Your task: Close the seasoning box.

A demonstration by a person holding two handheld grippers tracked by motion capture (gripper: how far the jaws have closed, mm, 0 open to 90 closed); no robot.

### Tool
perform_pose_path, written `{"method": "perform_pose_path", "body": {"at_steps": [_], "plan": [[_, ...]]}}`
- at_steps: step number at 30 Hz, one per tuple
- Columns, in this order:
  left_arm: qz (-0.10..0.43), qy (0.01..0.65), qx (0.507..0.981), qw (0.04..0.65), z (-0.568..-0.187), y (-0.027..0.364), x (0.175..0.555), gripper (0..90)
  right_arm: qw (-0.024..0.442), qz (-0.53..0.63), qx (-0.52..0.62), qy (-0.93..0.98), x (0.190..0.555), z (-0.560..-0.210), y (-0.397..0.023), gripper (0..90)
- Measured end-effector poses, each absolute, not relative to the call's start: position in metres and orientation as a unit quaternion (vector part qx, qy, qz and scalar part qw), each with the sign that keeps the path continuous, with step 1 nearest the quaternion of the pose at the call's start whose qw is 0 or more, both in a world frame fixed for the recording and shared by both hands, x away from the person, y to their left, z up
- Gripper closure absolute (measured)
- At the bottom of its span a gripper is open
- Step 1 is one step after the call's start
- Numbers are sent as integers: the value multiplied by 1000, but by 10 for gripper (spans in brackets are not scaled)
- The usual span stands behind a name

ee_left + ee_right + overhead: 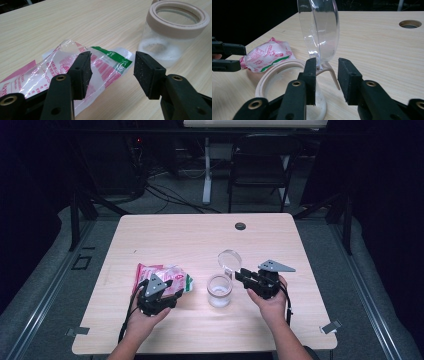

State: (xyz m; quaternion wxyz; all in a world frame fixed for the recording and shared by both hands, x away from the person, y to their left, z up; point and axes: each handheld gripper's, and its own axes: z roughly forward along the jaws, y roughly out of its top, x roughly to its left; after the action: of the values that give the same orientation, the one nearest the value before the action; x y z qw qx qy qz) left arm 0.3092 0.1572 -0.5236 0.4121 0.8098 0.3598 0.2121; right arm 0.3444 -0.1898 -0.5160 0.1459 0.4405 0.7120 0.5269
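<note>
black fingers [85,75] of the left gripper [159,296] are standing apart over one sachet [162,275], gripping nothing. right gripper [256,281] is gaping beside the hinged lid [229,259] of one jar [219,290] at mid-counter [190,235]. advisable: pinch the sachet's sealed edge squarely, keeping the jar steady.

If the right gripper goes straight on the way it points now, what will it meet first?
Most likely the clear round lid, standing open on its hinge above the clear jar with the beige rim. It rises just beyond the right gripper, whose fingers stand apart; the exact depth is unclear.
</note>
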Motion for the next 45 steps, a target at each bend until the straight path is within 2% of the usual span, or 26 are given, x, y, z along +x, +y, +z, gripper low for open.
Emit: {"method": "perform_pose_path", "body": {"at_steps": [6, 10, 22, 30, 45], "plan": [[227, 344, 829, 377, -532, 146, 312, 404, 146, 522, 441, 716, 341, -518, -192, 628], [242, 336, 839, 353, -539, 140, 315, 393, 149, 522, 441, 715, 339, -519, -193, 620], [270, 314, 856, 310, -549, 127, 320, 393, 153, 519, 445, 714, 335, -521, -196, 608], [294, 313, 857, 286, -558, 125, 337, 400, 165, 512, 449, 714, 328, -522, -202, 597], [295, 343, 848, 275, -575, 126, 363, 435, 185, 506, 459, 706, 315, -522, -213, 589]]}}
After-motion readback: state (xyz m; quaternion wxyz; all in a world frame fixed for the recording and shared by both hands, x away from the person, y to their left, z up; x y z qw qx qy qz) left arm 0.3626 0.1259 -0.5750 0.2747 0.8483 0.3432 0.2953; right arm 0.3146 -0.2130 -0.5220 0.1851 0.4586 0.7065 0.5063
